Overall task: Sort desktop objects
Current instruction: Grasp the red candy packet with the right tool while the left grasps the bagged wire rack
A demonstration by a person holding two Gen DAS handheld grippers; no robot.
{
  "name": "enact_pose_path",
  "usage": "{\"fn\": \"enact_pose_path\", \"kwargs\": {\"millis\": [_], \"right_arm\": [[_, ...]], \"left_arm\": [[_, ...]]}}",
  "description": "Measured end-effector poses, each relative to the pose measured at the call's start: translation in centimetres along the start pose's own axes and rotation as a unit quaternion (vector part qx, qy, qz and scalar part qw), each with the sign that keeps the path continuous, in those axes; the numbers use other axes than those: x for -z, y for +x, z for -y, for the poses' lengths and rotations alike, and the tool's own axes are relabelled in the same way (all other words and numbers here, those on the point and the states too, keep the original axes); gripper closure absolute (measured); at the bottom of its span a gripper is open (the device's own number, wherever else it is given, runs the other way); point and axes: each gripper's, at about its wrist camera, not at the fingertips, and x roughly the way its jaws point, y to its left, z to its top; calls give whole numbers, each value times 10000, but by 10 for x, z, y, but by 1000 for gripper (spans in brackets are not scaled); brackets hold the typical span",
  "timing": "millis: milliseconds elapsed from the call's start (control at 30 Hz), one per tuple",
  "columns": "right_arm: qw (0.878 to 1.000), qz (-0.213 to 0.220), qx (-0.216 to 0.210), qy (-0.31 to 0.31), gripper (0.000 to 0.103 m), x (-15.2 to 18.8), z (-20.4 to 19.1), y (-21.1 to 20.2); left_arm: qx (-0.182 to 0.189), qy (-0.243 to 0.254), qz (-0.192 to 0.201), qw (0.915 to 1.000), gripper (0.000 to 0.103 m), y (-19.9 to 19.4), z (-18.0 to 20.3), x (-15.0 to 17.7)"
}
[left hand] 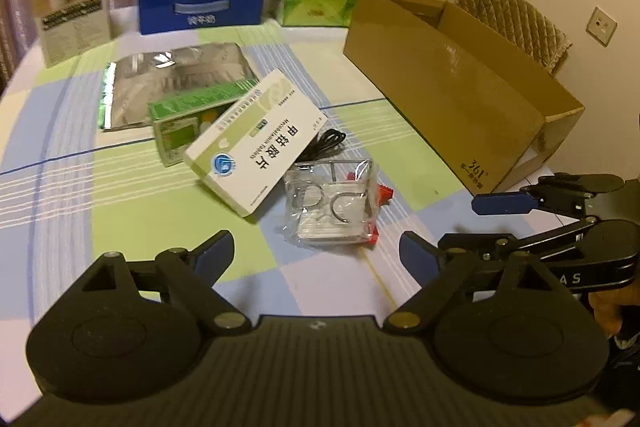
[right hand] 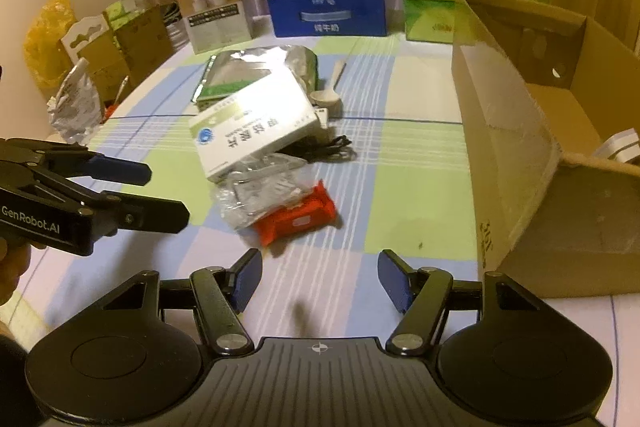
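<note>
Across a checked tablecloth, a heap of desktop clutter waiting to be sorted, with an open cardboard box standing at the right edge as the likely destination. Risk there, as a judgement: a tall near wall, easy to clip with a carried item or to shove sideways with an elbow-wide swing. Side by side and close together over the near edge of the heap, left gripper and right gripper, both angled down, both with jaws apart and nothing between the pads; danger of tangling or knocking into each other when reaching for the same spot. Farther back, a crinkled silver foil pouch, flat and slippery-looking, hard to pinch without scraping the cloth. On top of the pile, tilted, a white medicine box, leaning on a small green box and overlapping its neighbours; liable to slide or topple once anything beneath is tugged. Nearest the fingers, a clear plastic packet of metal hooks, lying partly over a red packet; loose film likely to crumple and slip from a shallow pinch, or to drag the red one along and mix two sorts. Half hidden under the medicine box, a black cable, prone to snagging and pulling the stack apart. Behind all, a wooden spoon, easily flicked off toward the table's far side by a careless sweep.
</note>
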Motion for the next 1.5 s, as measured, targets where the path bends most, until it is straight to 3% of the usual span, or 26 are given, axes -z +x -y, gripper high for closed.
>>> {"fn": "enact_pose_path", "kwargs": {"millis": [233, 667, 767, 833, 900, 1200, 1333, 1500], "right_arm": [[10000, 6, -34, -55, 40, 3, 4, 14], [9998, -77, 82, -180, 40, 9, 7, 30], [9997, -74, 93, -196, 40, 9, 8, 31], [9997, -56, 86, -204, 40, 8, 7, 31], [9997, -28, 46, -236, 40, 7, 6, 32], [9951, 103, -181, -965, 39, -4, -18, 51], [9888, 8, -91, -1493, 34, -9, -25, 70], [9883, -99, -276, -1494, 34, -17, -14, 84]], "left_arm": [[535, 126, 70, 9985, 17, 33, -13, -8], [925, -65, -103, 9956, 17, 74, -20, -24], [943, -72, -144, 9954, 30, 81, -19, -24], [889, -77, -178, 9959, 41, 82, -18, -23], [829, -135, -187, 9963, 44, 75, -21, -22], [-257, 83, -510, 9983, 44, 30, -29, 7], [-425, 151, -503, 9977, 44, 24, -29, 12], [-556, 308, -464, 9969, 43, 27, -21, 16]]}}
